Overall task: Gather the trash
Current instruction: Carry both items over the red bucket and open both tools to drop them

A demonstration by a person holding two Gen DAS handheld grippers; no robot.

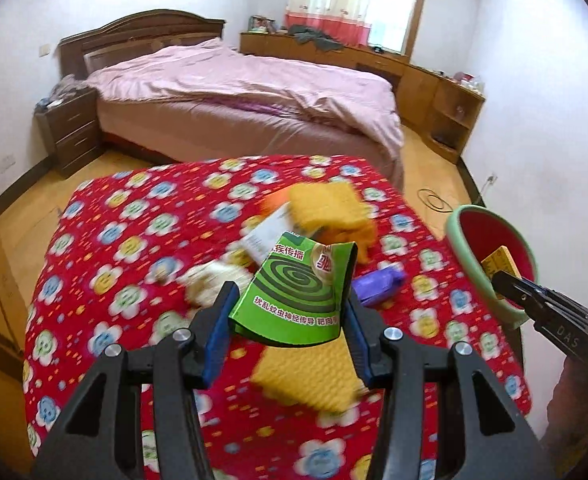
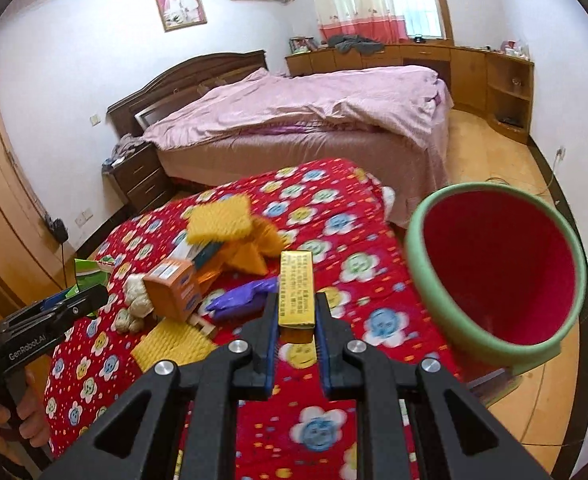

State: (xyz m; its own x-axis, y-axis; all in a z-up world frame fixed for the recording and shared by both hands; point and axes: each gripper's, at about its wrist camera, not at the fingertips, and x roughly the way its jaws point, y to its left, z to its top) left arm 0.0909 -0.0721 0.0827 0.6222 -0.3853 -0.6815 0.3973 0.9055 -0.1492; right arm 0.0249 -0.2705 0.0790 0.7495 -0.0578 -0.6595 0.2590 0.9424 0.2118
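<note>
Over red cloth (image 1: 134, 248), fingers (image 1: 218, 320) gripping green box (image 1: 297, 292).

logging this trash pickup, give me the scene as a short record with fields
surface: table under a red flowered cloth
left gripper: clamped on a green mosquito coil box, lifted off the cloth
right gripper: clamped on a slim gold box
bin: red bucket with green rim, at the table's right edge, mouth tilted toward the cameras
still on cloth: yellow sponges, orange box, purple wrapper
</note>
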